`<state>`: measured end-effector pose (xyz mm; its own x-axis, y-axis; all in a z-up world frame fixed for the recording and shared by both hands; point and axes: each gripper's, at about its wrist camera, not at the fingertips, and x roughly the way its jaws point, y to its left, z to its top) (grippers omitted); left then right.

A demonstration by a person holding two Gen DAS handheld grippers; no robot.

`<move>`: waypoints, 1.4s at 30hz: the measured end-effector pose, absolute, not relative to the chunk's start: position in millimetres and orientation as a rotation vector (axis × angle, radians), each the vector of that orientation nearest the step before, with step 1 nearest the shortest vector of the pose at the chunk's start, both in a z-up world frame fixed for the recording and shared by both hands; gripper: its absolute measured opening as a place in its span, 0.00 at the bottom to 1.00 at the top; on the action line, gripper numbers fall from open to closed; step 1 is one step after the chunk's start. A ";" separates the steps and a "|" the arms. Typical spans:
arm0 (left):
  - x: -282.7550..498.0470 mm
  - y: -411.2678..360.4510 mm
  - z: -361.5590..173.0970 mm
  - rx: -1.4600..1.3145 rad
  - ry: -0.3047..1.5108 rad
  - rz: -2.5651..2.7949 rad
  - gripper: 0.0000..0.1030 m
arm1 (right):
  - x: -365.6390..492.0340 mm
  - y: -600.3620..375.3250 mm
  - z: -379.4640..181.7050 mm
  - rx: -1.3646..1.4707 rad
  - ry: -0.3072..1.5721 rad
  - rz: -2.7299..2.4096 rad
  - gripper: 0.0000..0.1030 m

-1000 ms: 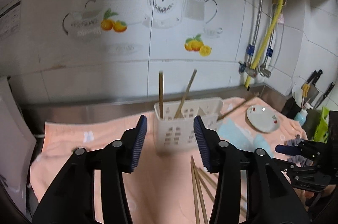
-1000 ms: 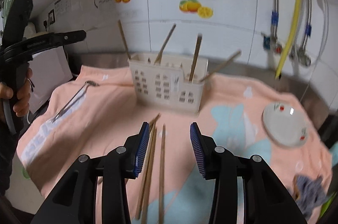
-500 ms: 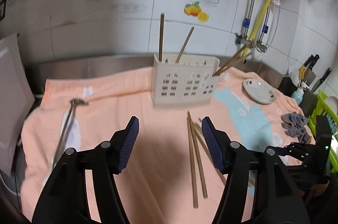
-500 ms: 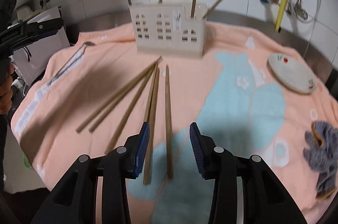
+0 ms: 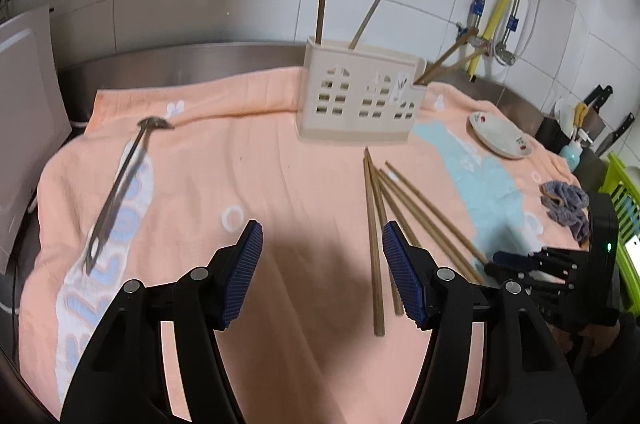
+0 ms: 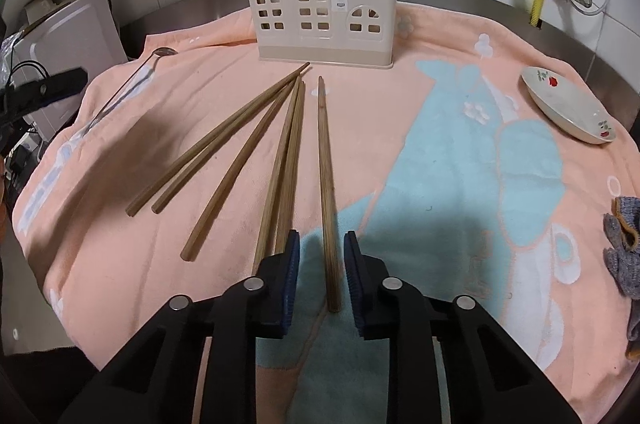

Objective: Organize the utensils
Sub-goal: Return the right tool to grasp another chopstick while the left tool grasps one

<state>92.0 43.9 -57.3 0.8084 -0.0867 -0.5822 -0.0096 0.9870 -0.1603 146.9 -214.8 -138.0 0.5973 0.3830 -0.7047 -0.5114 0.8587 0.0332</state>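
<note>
Six loose chopsticks (image 6: 248,148) lie fanned on the pink towel (image 6: 420,152) covering the surface, their far tips converging just in front of the cream holder (image 6: 324,20). The rightmost chopstick (image 6: 328,192) lies apart from the others, and its near end sits between the jaws of the right gripper (image 6: 322,276); those jaws are closing, with a gap visible on each side of the stick, so the pads are not pressing it. The near ends of the two neighbouring sticks disappear behind that gripper's left finger. Four more chopsticks stand in the holder, their tops partly cut off by the frame edge. A metal spoon (image 5: 120,192) lies well to the left on the towel, blurred in the left wrist view, so its bowl is hard to make out. The left gripper (image 5: 322,264) hangs over bare towel with its jaws wide apart and nothing between them. A small plate (image 6: 568,104) sits to the right, and a grey cloth (image 6: 624,252) is cut off at the edge.
</note>
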 end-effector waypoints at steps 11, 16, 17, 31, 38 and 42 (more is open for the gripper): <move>86.8 30.3 -84.5 -0.136 0.688 -0.072 0.61 | 153.5 -209.6 -145.3 -0.207 0.777 0.507 0.10; 91.9 13.4 -91.5 -0.103 0.707 -0.113 0.55 | 154.1 -209.1 -146.3 -0.220 0.769 0.498 0.07; 93.0 10.5 -92.7 -0.097 0.711 -0.120 0.52 | 154.2 -209.3 -146.4 -0.218 0.768 0.499 0.07; 121.8 -12.7 -122.5 -0.073 0.791 -0.181 0.18 | 145.6 -215.7 -130.3 -0.198 0.721 0.500 0.07; 131.8 -12.2 -133.6 -0.082 0.821 -0.179 0.16 | 137.8 -215.8 -112.5 -0.194 0.671 0.512 0.07; 134.5 -13.5 -136.0 -0.080 0.827 -0.181 0.15 | 133.2 -213.9 -102.1 -0.193 0.646 0.523 0.07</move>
<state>134.5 -13.5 -136.0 0.6626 -0.1913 -0.7241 0.1293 0.9815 -0.1410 133.2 -213.9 -102.1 0.6748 0.4034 -0.6180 -0.5207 0.8536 -0.0113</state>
